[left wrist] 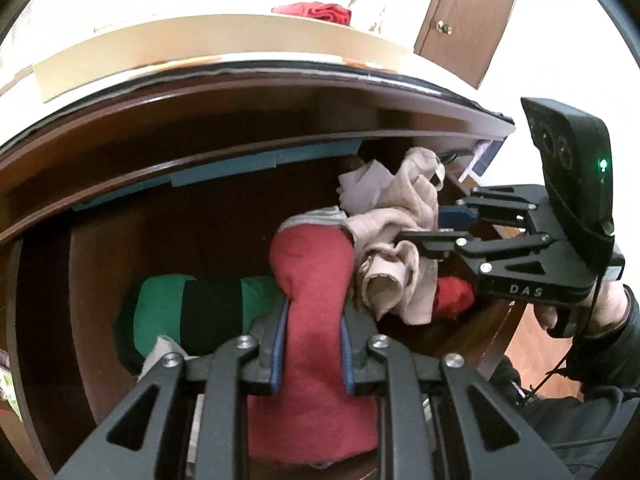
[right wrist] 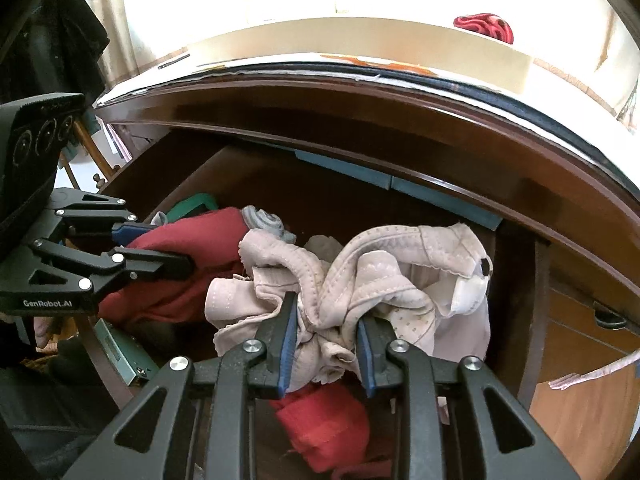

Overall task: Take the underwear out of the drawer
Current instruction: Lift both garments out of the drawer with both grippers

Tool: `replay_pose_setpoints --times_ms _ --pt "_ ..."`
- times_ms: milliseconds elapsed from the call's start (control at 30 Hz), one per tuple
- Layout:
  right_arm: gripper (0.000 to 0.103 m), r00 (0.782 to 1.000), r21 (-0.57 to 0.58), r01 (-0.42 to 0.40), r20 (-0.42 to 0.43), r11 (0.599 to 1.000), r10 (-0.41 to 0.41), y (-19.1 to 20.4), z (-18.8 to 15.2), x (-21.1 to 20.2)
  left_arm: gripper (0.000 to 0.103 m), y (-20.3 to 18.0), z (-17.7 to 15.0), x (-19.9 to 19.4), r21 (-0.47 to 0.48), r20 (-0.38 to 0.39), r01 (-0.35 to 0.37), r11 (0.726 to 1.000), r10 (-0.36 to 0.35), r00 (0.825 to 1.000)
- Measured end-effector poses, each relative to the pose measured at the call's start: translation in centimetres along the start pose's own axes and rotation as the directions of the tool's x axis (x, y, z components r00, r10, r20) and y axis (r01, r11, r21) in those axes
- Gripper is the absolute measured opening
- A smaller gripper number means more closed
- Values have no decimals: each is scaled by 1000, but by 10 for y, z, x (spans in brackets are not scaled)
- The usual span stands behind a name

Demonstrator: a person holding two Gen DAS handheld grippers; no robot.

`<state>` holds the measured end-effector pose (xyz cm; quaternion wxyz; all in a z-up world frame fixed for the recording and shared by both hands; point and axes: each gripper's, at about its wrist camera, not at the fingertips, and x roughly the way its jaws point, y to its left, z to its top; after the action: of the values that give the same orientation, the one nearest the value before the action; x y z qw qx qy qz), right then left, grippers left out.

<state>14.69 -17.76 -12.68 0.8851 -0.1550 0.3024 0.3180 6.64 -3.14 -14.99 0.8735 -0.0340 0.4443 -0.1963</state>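
An open dark wooden drawer (left wrist: 120,240) holds a heap of clothes. My left gripper (left wrist: 314,308) is shut on a red pair of underwear (left wrist: 312,264), which bulges up out of the pads. In the right wrist view the left gripper (right wrist: 164,246) comes in from the left with that red underwear (right wrist: 188,288) in it. My right gripper (right wrist: 326,312) is shut on a bunched beige pair of underwear (right wrist: 400,264) with a white label. Seen from the left wrist, the right gripper (left wrist: 424,226) holds the beige underwear (left wrist: 400,272) at the drawer's right side.
A green and black garment (left wrist: 180,308) lies at the drawer's left, another red garment (right wrist: 324,424) under the right gripper, a grey one (right wrist: 266,220) behind. The dresser top overhangs the drawer and bears a cream tray (left wrist: 200,48) with a red cloth (left wrist: 320,11). A brown door (left wrist: 468,12) stands behind.
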Motion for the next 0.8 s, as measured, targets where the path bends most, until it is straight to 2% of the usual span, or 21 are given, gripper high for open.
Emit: replay_pose_setpoints --times_ms 267,433,800 --pt "29 999 12 -6 40 1000 5 -2 -5 -9 20 8 -5 -13 -46 74 12 999 -8 997" --pt "29 999 12 -1 37 1000 1 -4 -8 -9 20 15 -4 -32 -79 152 28 997 -15 988" --pt "29 997 4 -1 79 1000 1 -1 -12 -14 20 10 -1 -44 -80 246 39 996 -18 969"
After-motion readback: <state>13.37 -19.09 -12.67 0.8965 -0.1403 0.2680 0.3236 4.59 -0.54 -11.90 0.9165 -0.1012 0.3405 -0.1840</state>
